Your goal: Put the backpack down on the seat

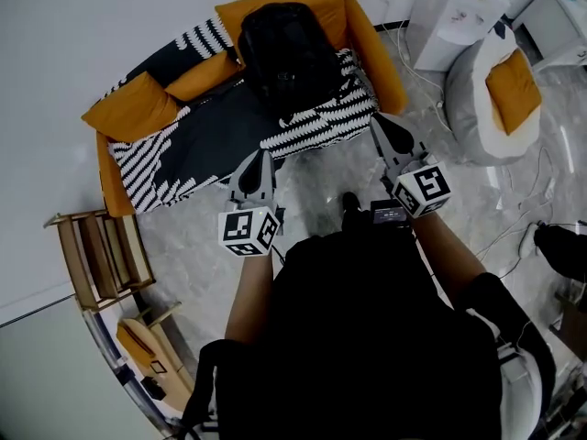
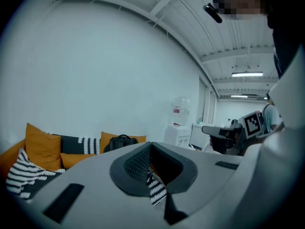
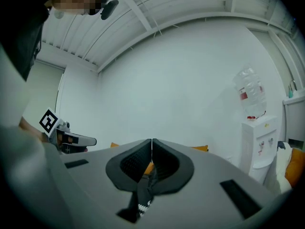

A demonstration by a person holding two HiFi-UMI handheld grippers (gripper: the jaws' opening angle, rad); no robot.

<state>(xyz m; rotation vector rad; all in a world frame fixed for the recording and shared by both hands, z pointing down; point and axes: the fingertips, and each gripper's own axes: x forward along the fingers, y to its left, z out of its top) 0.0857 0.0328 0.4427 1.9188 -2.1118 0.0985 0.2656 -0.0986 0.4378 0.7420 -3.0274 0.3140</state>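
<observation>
The backpack [image 1: 286, 58] already sat on the seat of the sofa [image 1: 174, 159], ahead of both tools and well apart from their tips. As far as the steep head view showed, it leaned on the orange back cushion [image 1: 237, 12], so it needed no support and the task looked done. That fitted the left tool [image 1: 260, 161] and the right tool [image 1: 378, 128] each having its jaws pressed together on nothing. Both were held side by side over the floor [image 1: 316, 186] in front of the person [image 1: 367, 337], pointing toward the sofa, the left tipped slightly down and the right about level.
</observation>
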